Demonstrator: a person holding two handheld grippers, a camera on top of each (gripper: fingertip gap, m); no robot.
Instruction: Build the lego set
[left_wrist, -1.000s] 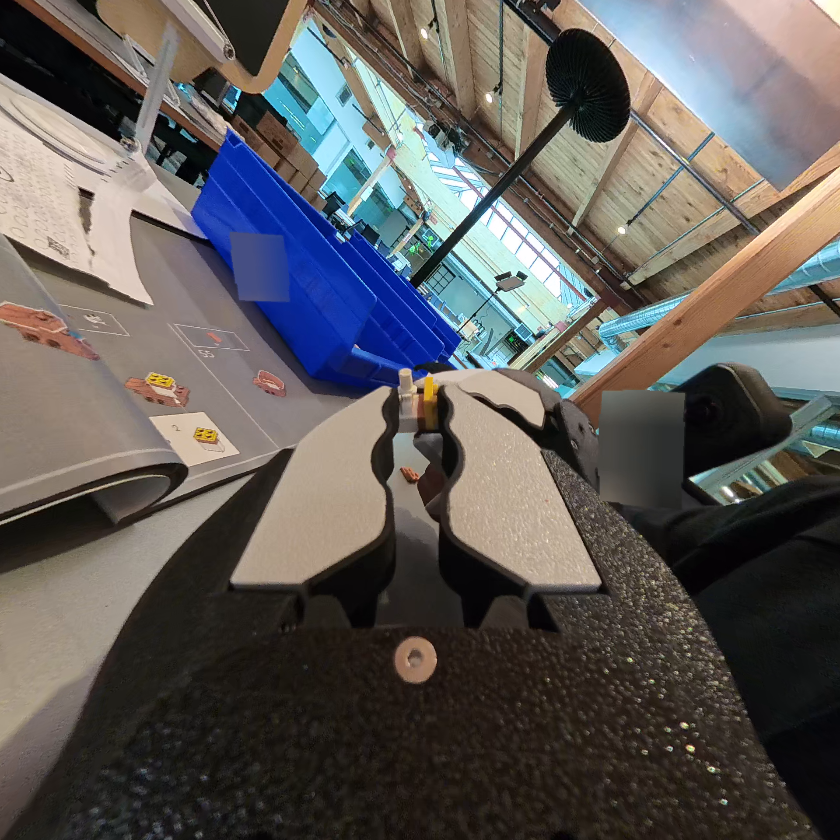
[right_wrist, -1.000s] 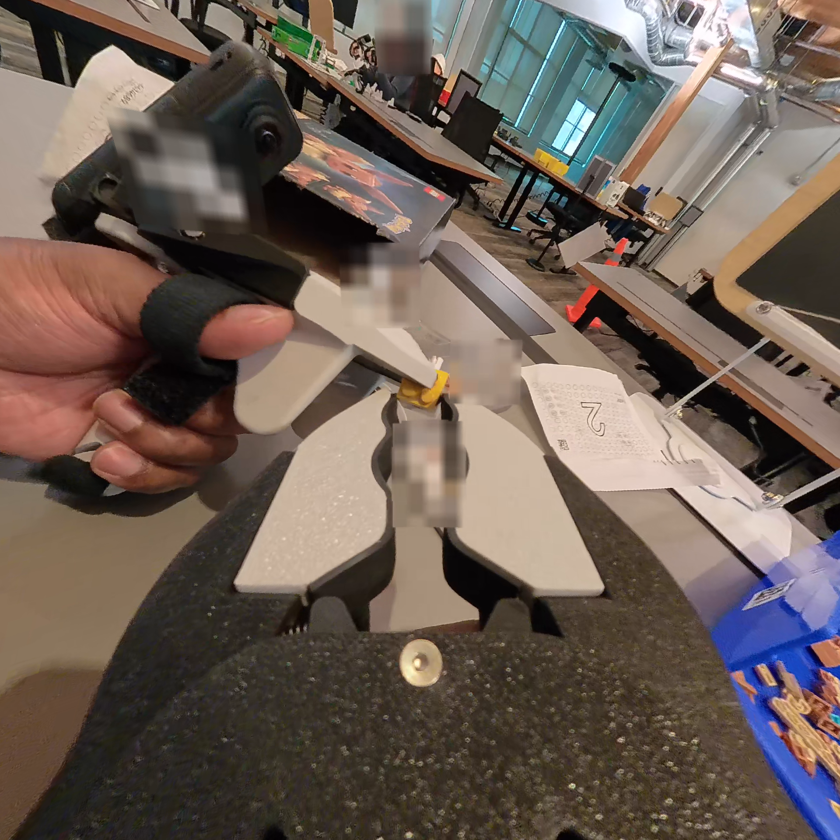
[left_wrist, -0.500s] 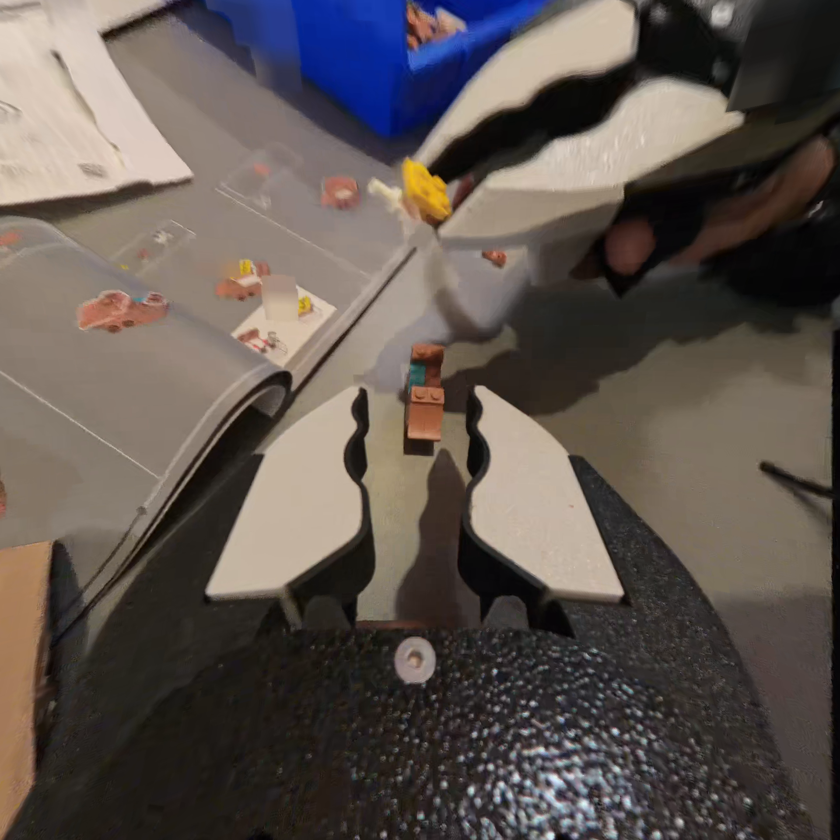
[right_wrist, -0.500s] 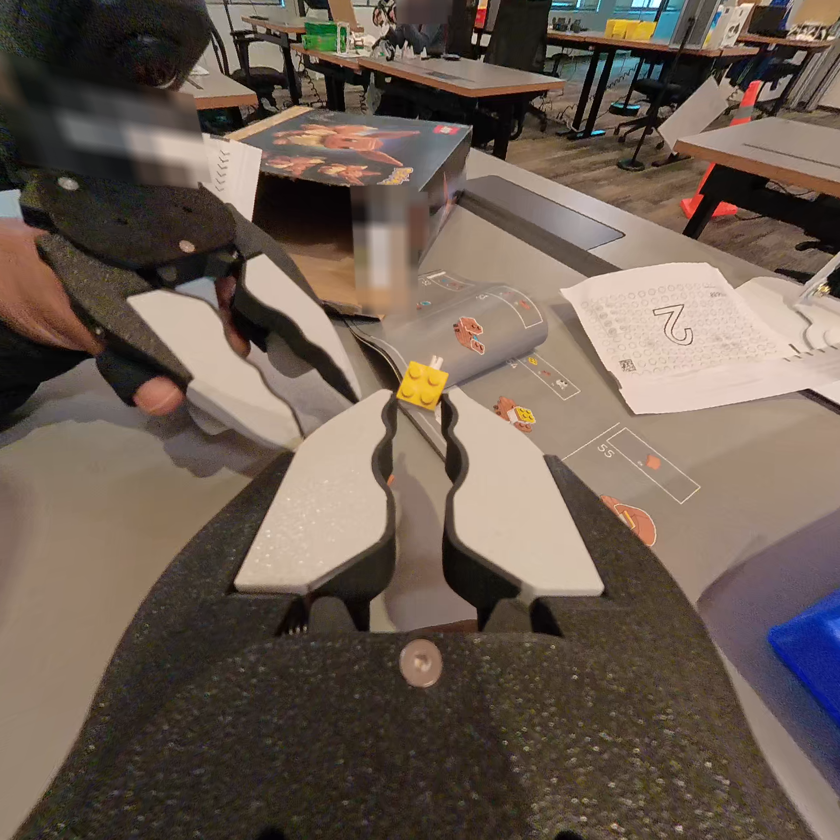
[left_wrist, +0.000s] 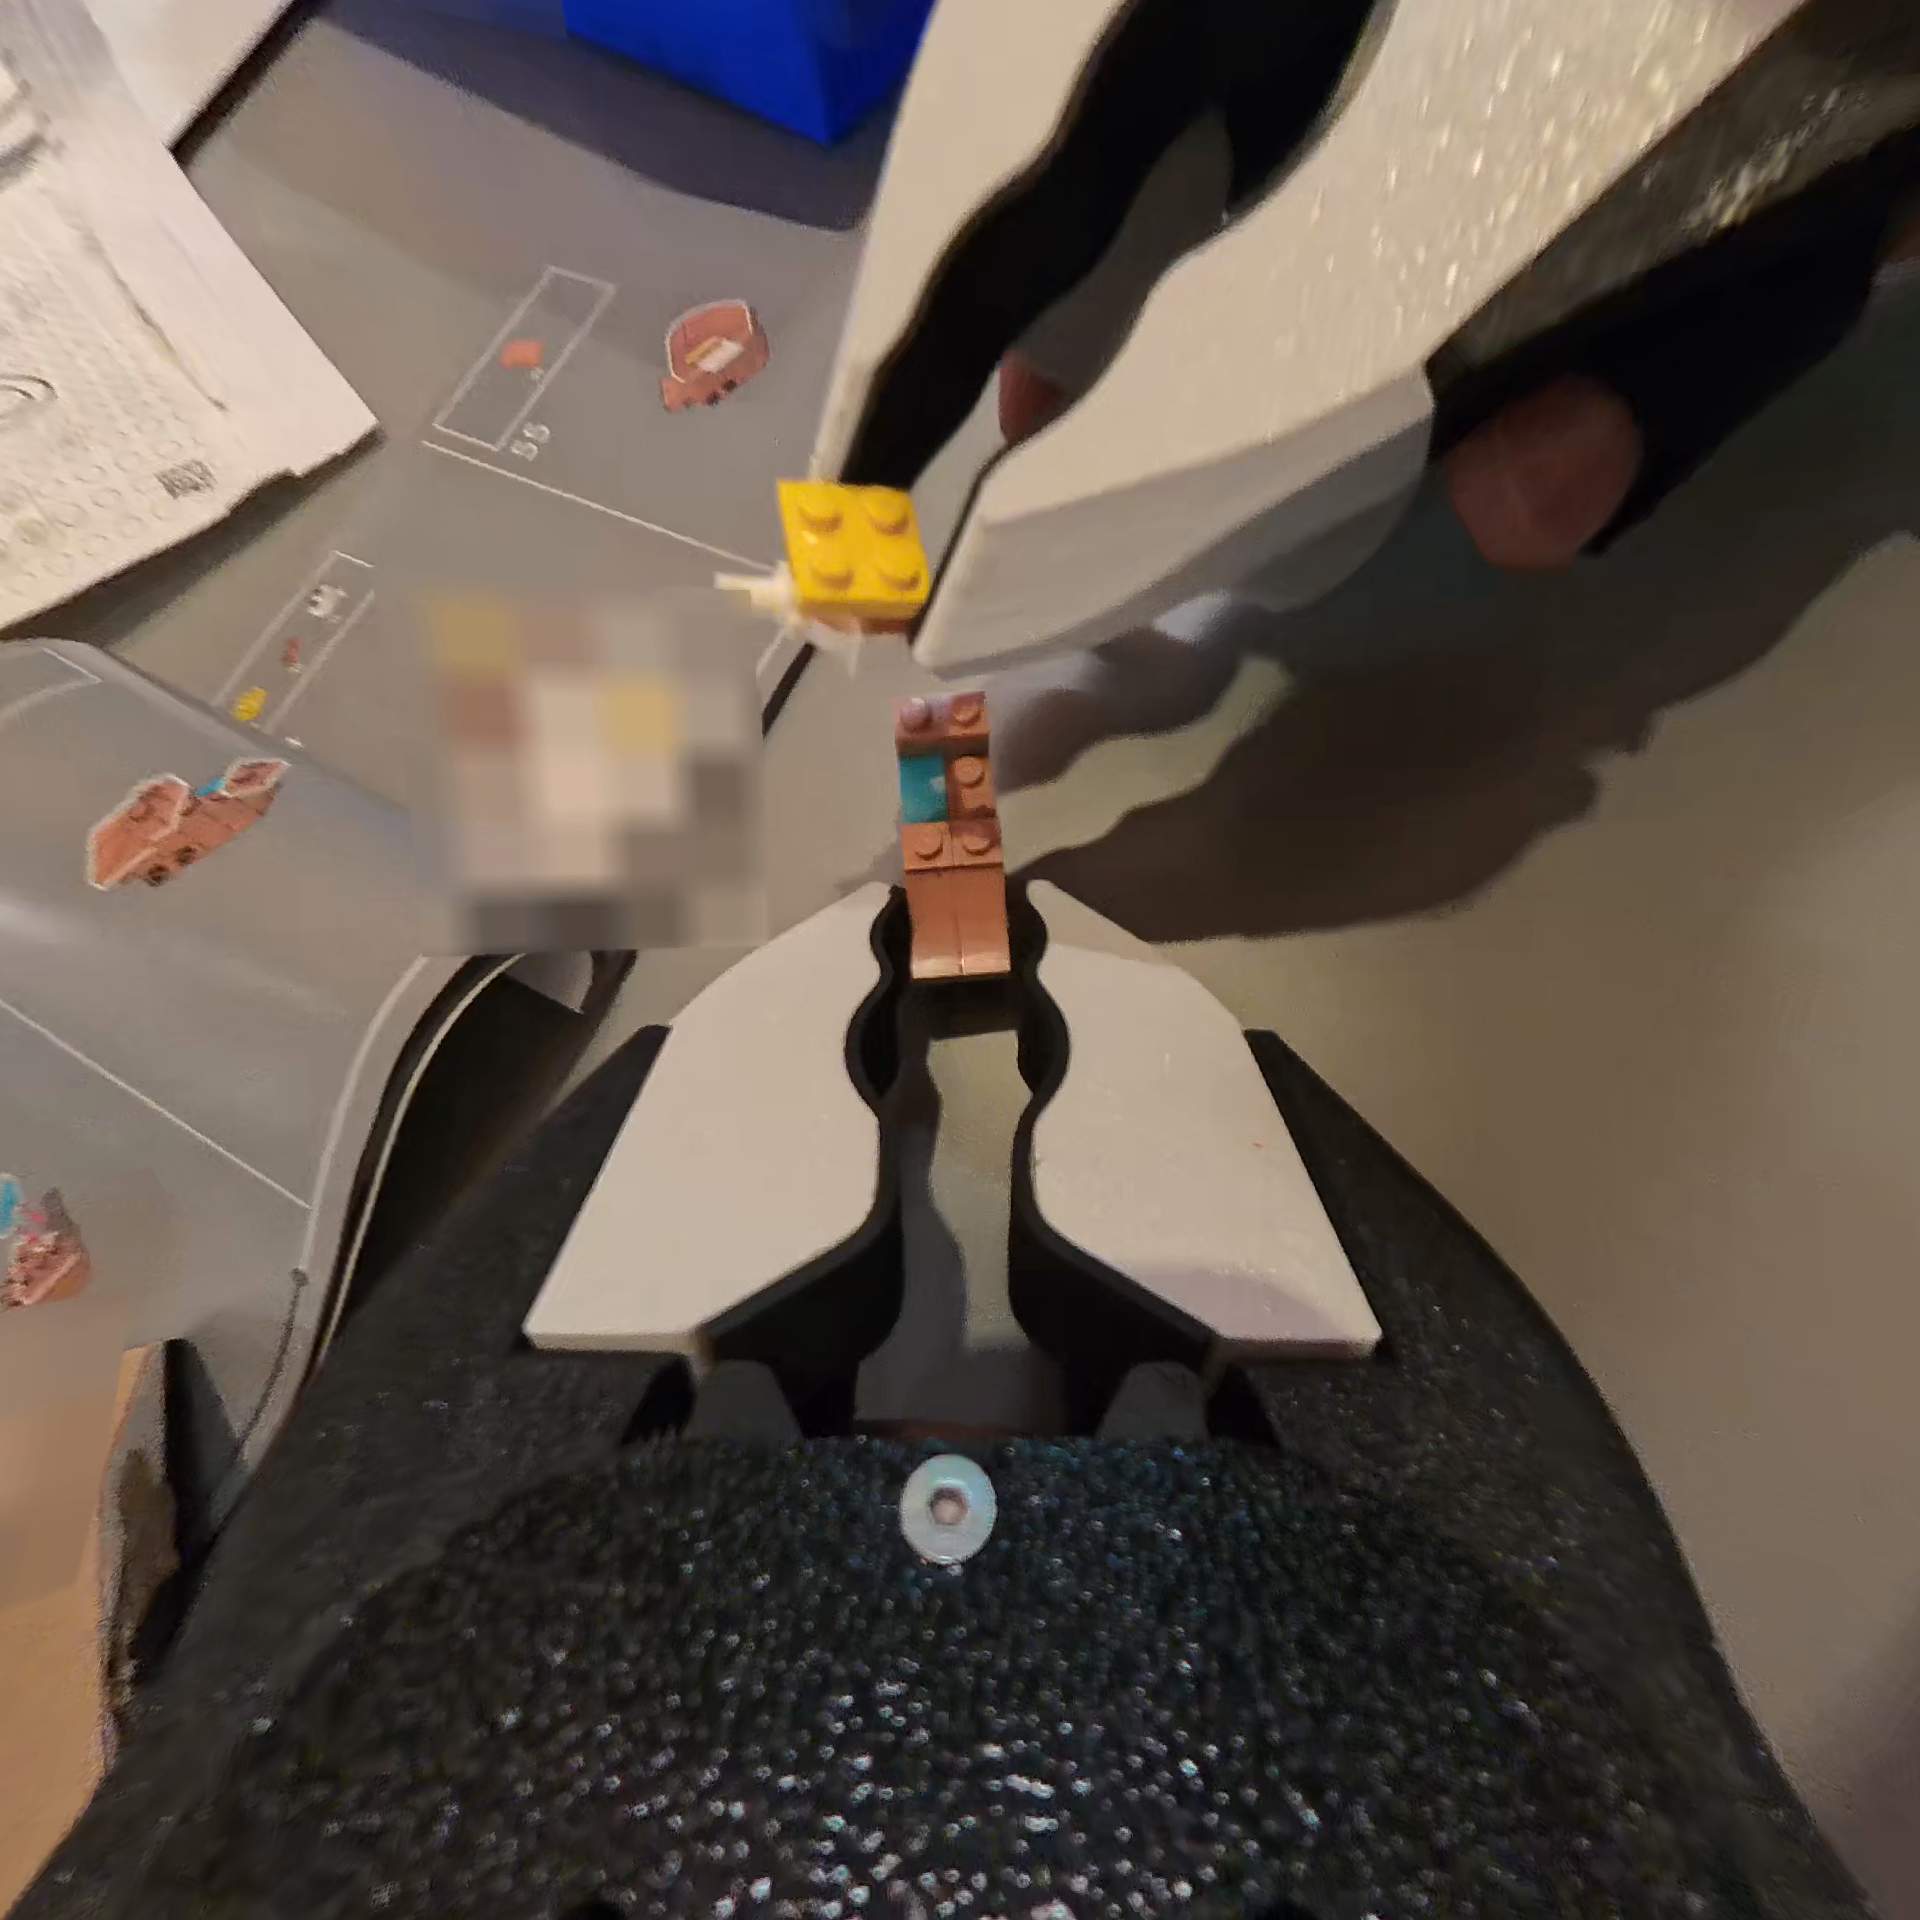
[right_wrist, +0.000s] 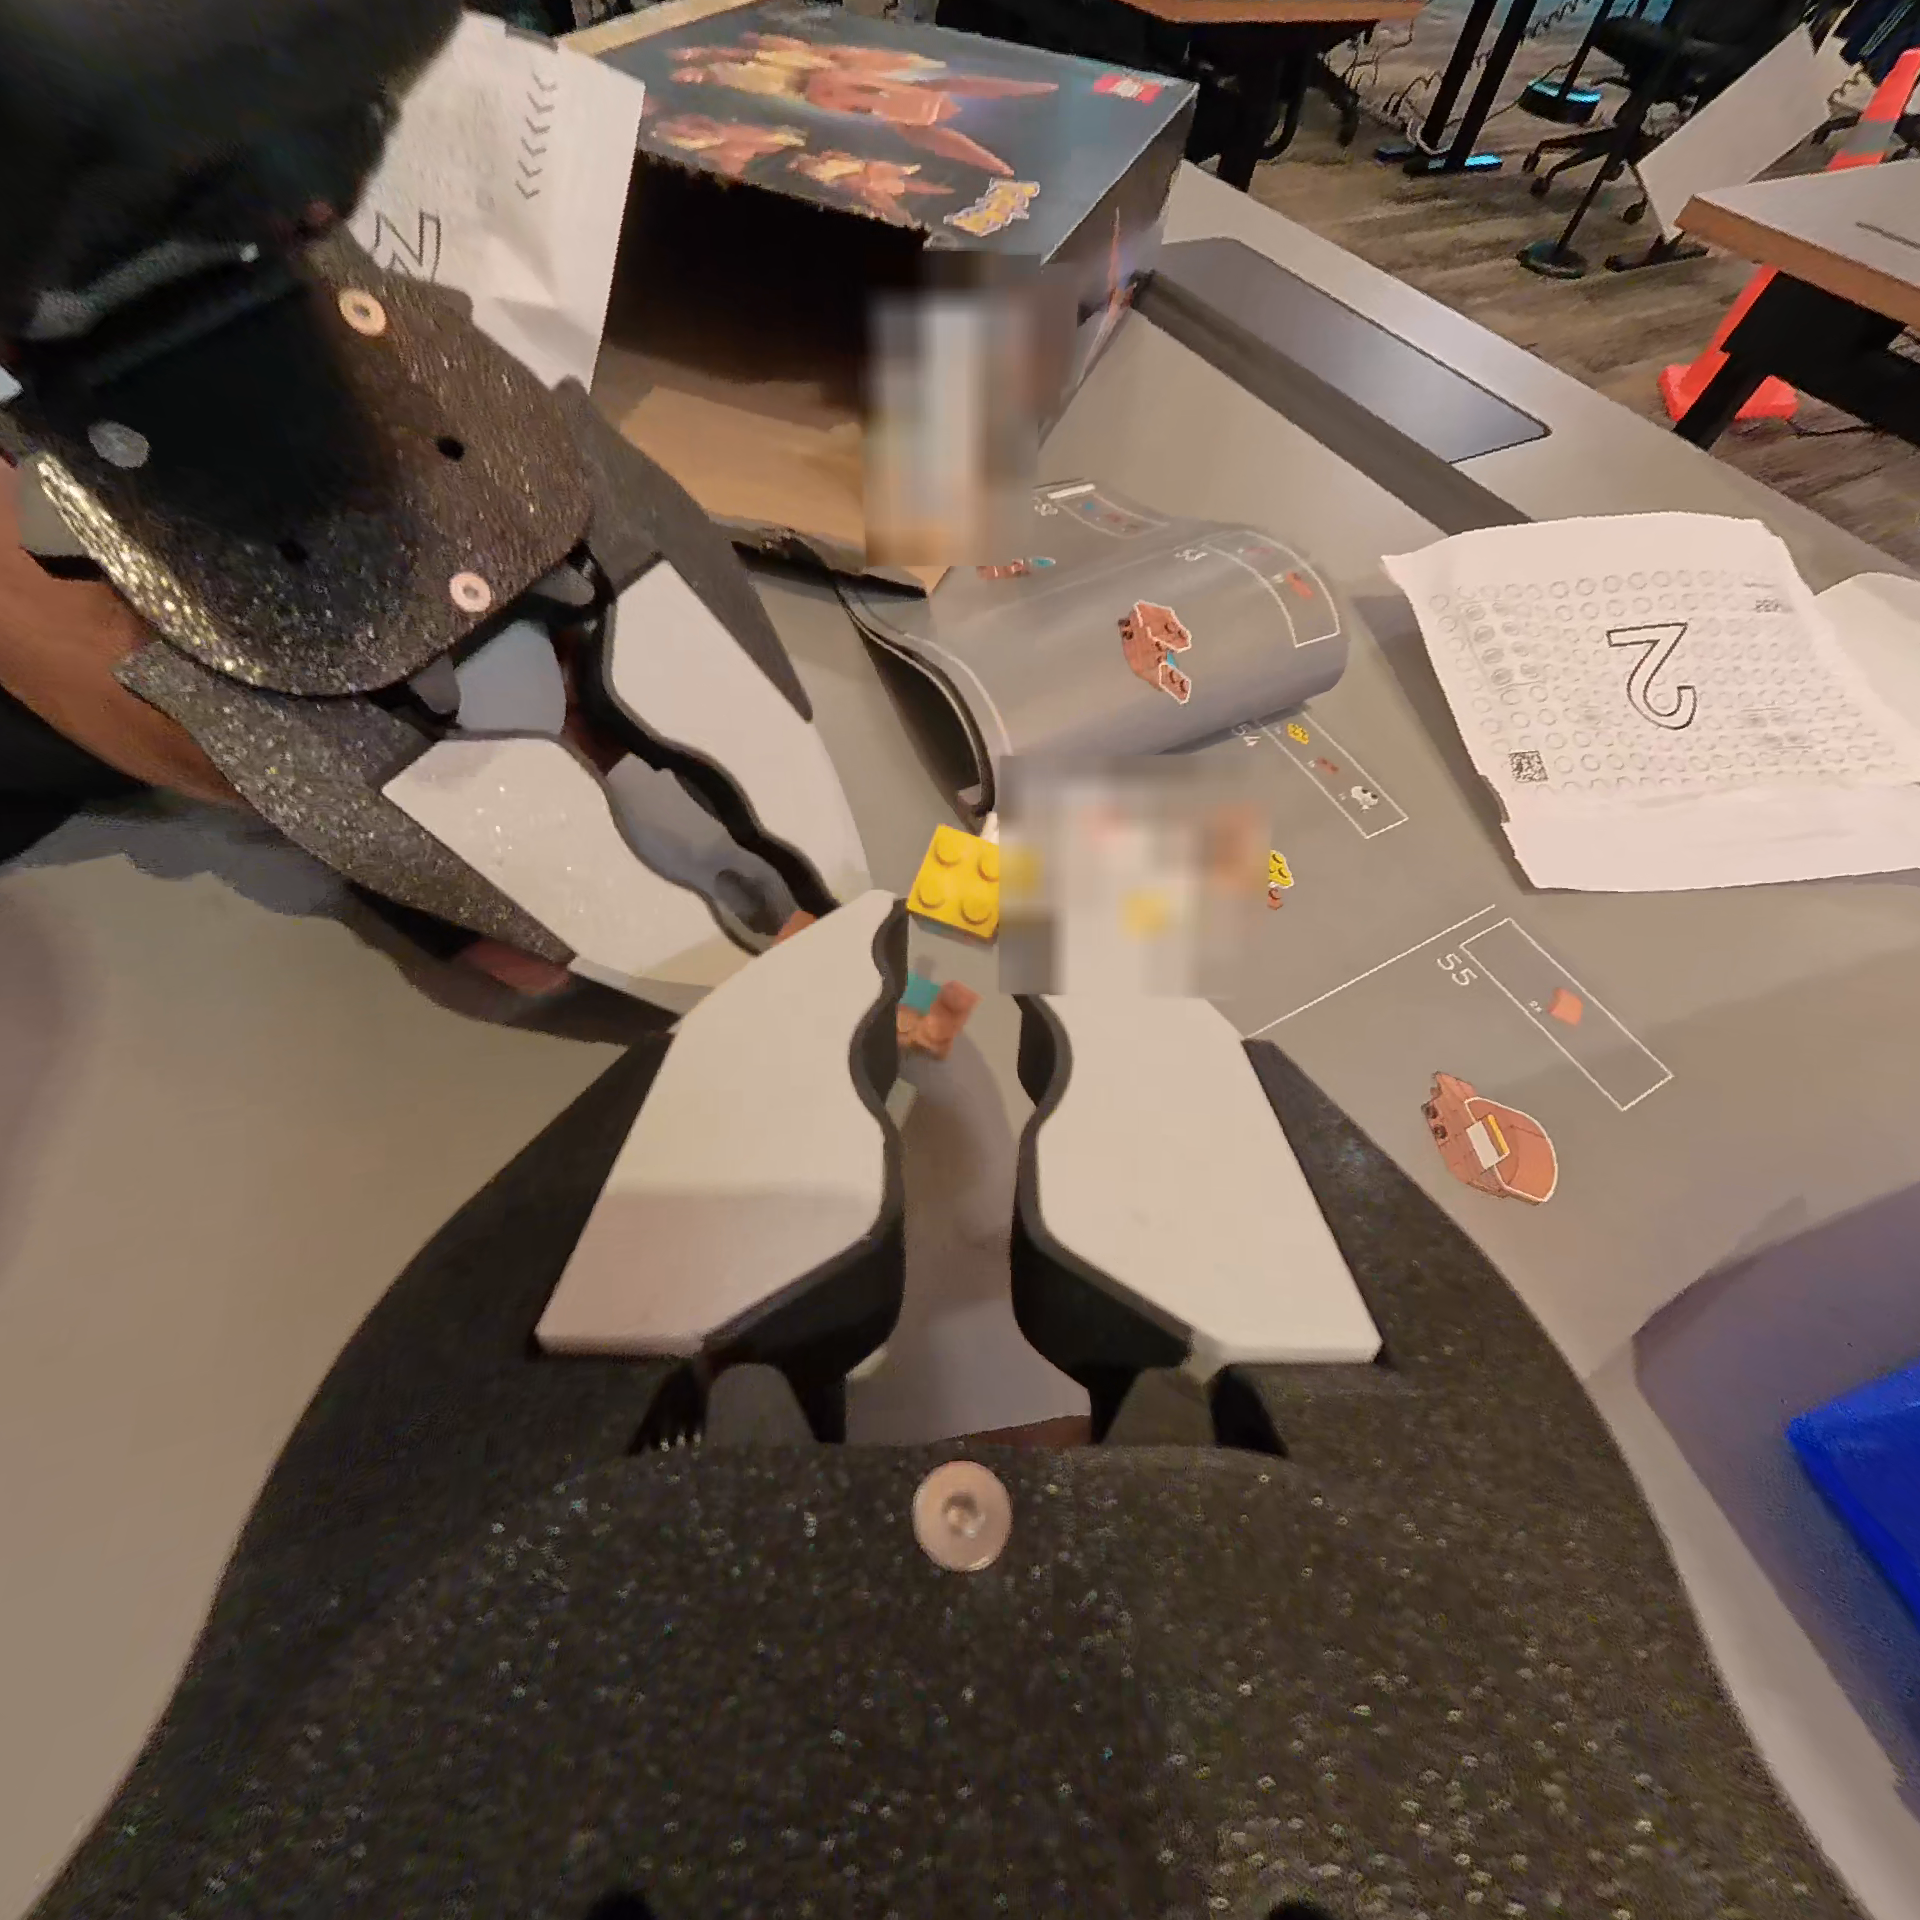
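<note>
A second ago the left tool (left_wrist: 956, 935) points up at the rafters, tips meeting the right tool (left_wrist: 914, 551) at the yellow brick (left_wrist: 852, 545). Now it points down at the table (left_wrist: 1558, 1039), closed around the brown brick assembly (left_wrist: 954, 831), with the yellow brick just beyond its tips.

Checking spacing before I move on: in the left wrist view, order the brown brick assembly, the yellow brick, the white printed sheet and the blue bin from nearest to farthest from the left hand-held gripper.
1. Brown brick assembly: at the fingertips of the left hand-held gripper.
2. Yellow brick: just beyond, slightly left, at the right hand-held gripper tips.
3. White printed sheet: far left.
4. Blue bin: top edge, farthest.
</note>
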